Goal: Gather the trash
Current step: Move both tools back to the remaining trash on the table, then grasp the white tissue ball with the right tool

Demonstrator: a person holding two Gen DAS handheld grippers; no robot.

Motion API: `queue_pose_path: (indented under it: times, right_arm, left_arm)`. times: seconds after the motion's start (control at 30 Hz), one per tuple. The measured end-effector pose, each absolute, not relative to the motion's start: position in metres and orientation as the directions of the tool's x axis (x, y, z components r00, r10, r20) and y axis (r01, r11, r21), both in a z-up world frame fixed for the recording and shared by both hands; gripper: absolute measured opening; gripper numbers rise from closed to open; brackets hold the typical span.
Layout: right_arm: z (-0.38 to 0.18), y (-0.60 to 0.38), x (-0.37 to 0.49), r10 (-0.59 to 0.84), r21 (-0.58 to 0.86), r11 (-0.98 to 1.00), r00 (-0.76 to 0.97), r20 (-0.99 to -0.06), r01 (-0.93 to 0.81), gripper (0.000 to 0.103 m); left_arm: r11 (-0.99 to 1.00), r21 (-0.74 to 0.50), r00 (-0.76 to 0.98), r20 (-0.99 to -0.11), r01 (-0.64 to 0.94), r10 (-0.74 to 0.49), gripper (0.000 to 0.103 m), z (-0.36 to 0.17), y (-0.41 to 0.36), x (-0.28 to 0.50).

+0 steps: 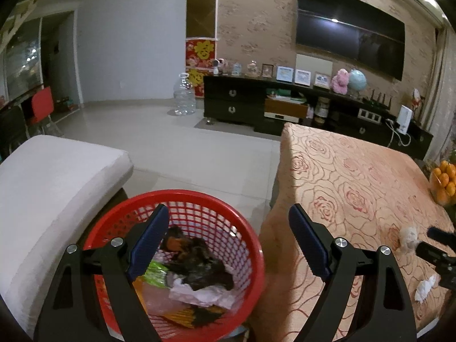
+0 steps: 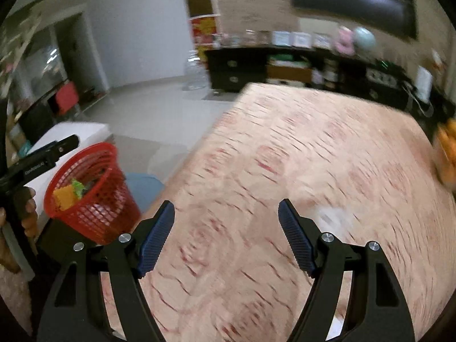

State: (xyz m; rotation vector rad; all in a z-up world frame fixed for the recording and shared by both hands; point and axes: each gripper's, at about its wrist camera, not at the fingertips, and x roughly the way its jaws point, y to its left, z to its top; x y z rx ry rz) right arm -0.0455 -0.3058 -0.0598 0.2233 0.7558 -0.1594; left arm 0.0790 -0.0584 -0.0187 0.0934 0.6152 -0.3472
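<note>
I have the left gripper (image 1: 225,219) hanging over the red mesh wastebasket (image 1: 199,199), jaws spread wide with nothing between the blue pads (image 1: 151,242). The basket is my landmark. It stands on the pale tiled floor, just beside the edge of the table under a rose-patterned cloth (image 1: 356,176), with a white cushioned seat (image 1: 51,188) on its other side. Inside it I see a dark crumpled wrapper (image 1: 196,268), a green packet (image 1: 156,273), pinkish plastic film (image 1: 199,296) and a yellow striped wrapper (image 1: 182,316) at the bottom.

Well away from the basket, out on the cloth, two scraps lie loose: a crumpled whitish wad (image 1: 409,238) and a flat white tissue (image 1: 426,287) nearer to me. The tips of the right gripper (image 1: 439,242) show beside the wad, not touching it as far as I can tell. A bowl of oranges (image 1: 444,182) sits at the table's far edge from the basket.

The right wrist view is smeared by motion. There the right gripper is over the cloth, jaws apart and empty, and a blurred white patch (image 2: 333,216) lies just beyond its right finger. The basket appears off to the left with the left gripper (image 2: 42,156) above it and a hand (image 2: 28,213) on its grip.
</note>
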Motion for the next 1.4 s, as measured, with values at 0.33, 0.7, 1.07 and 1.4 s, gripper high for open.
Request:
queue_pose_path:
  times: [0.33,0.7,1.07,1.4]
  right_arm:
    - [-0.091,-0.379,-0.125,-0.170,0.218,0.857,0.655,-0.736,0.467,0.075]
    - [-0.138,-0.358,-0.130,-0.161,0.127,0.886,0.552,-0.818,0.447,0.075]
    - [-0.141,-0.357,-0.125,-0.215,0.043,0.897,0.520,-0.827,0.440,0.044]
    - [-0.126,-0.364,-0.121,-0.220,0.068,0.888,0.549,-0.806,0.455,0.039]
  left_arm:
    - [0.911,-0.007,0.734,-0.590,0.412,-0.337,0.083,-0.024,-0.094,0.067]
    - [0.910,-0.008,0.720,-0.610,0.414,-0.332,0.083,-0.028,-0.108,0.069]
    - [0.908,-0.015,0.714,-0.613,0.419,-0.340,0.082,-0.028,-0.111,0.068]
    - [0.885,0.002,0.695,-0.621,0.465,-0.363,0.082,-0.031,-0.132,0.057]
